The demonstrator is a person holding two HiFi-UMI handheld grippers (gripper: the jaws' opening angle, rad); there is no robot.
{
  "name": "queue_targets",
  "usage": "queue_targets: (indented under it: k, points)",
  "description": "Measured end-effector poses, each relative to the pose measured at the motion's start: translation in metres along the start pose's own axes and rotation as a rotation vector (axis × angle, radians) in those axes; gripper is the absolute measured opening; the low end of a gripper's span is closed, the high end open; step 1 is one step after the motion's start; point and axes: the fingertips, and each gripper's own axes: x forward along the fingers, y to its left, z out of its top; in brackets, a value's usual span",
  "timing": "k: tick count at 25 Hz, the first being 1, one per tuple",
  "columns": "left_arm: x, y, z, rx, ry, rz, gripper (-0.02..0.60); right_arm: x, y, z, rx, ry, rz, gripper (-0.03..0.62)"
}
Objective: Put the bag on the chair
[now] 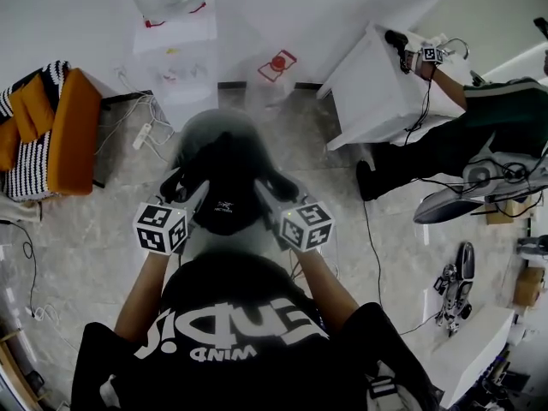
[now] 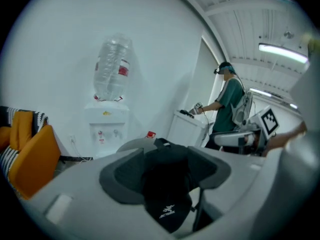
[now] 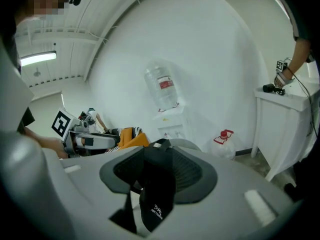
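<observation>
A black bag (image 1: 227,191) with a small white logo hangs between my two grippers, just in front of my chest. My left gripper (image 1: 190,197) is shut on its left side and my right gripper (image 1: 267,197) is shut on its right side. Below and beyond the bag is a rounded grey chair (image 1: 214,125), blurred and partly hidden by the bag. In the left gripper view the bag (image 2: 167,184) fills the space between the dark pads (image 2: 125,176), with the chair's top (image 2: 131,144) behind. The right gripper view shows the bag (image 3: 156,184) pinched the same way, chair (image 3: 186,144) beyond.
A water dispenser (image 1: 171,32) stands against the far wall with a jug (image 1: 276,71) beside it. An orange and striped seat (image 1: 60,135) is at the left. A white table (image 1: 377,88) and another person (image 1: 467,135) are at the right. Cables (image 1: 368,229) run over the floor.
</observation>
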Motion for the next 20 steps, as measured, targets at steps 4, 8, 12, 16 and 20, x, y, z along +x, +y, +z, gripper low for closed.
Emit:
queue_targets:
  k: [4, 8, 12, 16, 20]
  points:
    - [-0.023, -0.017, 0.007, 0.026, -0.035, -0.018, 0.276, -0.021, 0.026, 0.012, -0.041, -0.050, 0.029, 0.165]
    - [-0.040, -0.024, 0.013, 0.034, -0.075, -0.016, 0.260, -0.032, 0.041, 0.017, -0.058, -0.092, 0.041, 0.150]
    - [-0.049, -0.027, 0.011, 0.047, -0.101, 0.007, 0.231, -0.040, 0.046, 0.015, -0.057, -0.118, 0.034, 0.133]
    - [-0.055, -0.028, 0.013, 0.062, -0.126, 0.025, 0.182, -0.044, 0.047, 0.018, -0.079, -0.138, 0.021, 0.101]
    - [-0.060, -0.023, 0.018, 0.063, -0.163, 0.057, 0.099, -0.050, 0.040, 0.025, -0.087, -0.171, -0.024, 0.052]
